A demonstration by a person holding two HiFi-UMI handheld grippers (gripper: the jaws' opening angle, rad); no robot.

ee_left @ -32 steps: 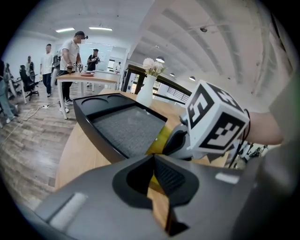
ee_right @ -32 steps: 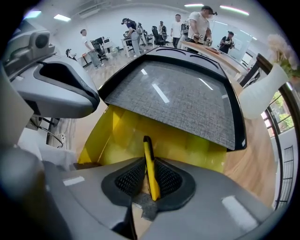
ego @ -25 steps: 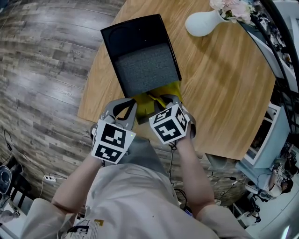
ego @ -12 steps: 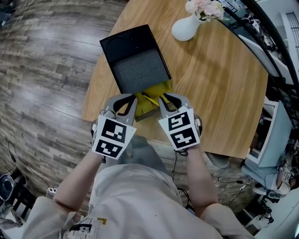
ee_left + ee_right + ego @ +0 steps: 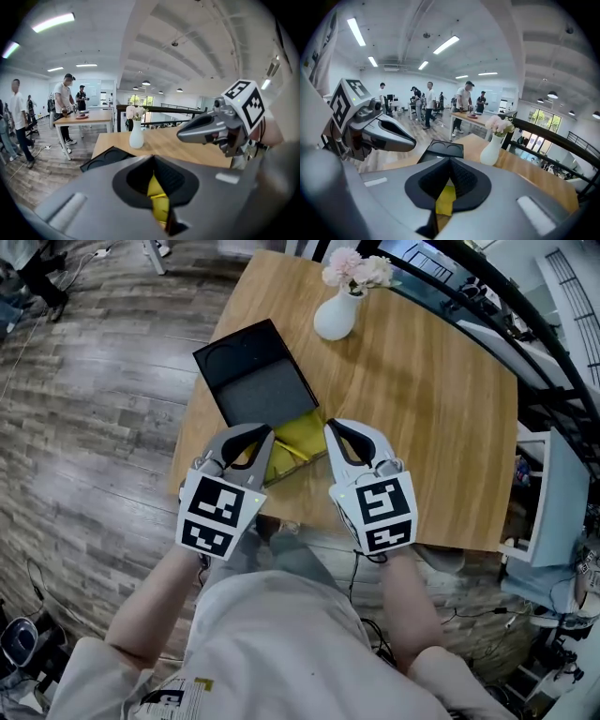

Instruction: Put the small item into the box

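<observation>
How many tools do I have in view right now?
2. The left tool is at the yellow item's left edge, the right tool at its right edge, both by the black box's near end.

black box (image 5: 246, 367), yellow item (image 5: 298, 435), white vase (image 5: 334, 321) with pink flowers (image 5: 356, 270), light wood-grain table (image 5: 441, 427).

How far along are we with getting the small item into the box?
Done: the black box lies open, and the yellow item sits at its near end, against the grey insert. In hand: nothing; left gripper and right gripper flank it, tongs together. Left: I cannot tell if it is fully inside, so check its seating.
</observation>
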